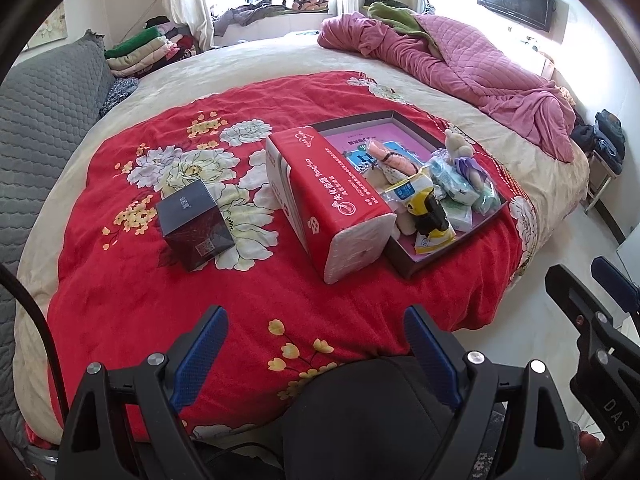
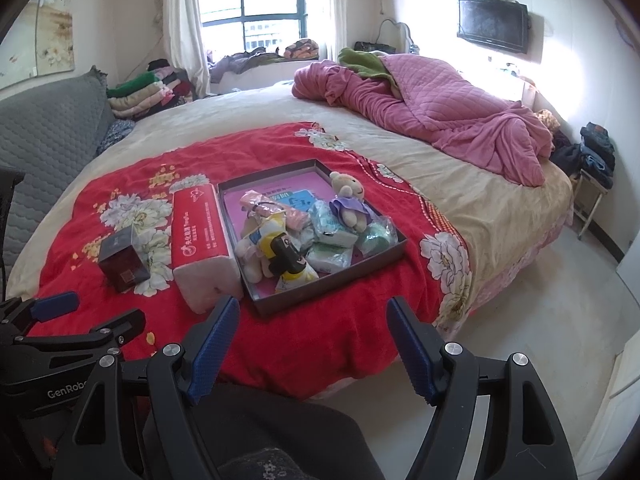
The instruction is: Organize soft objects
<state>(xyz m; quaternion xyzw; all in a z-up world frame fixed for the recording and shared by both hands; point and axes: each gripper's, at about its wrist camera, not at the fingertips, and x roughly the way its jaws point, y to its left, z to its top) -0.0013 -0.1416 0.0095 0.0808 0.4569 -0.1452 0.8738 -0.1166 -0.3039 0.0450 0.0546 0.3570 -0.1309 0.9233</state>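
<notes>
Nearest, the left gripper (image 1: pixel 316 320) holds its blue-padded jaws wide apart with nothing between them, over the near edge of the red floral blanket (image 1: pixel 132 280). The right gripper (image 2: pixel 312 312) is likewise spread wide and empty. Well beyond both pairs of jaws, a shallow dark tray (image 2: pixel 280 300) lies on the blanket, piled with soft things: a small teddy bear (image 2: pixel 348 196), tissue packets (image 2: pixel 330 256) and a plush doll (image 2: pixel 286 258). A red tissue pack (image 2: pixel 200 236) lies touching the tray's left side, and a dark box (image 2: pixel 122 262) stands further left.
</notes>
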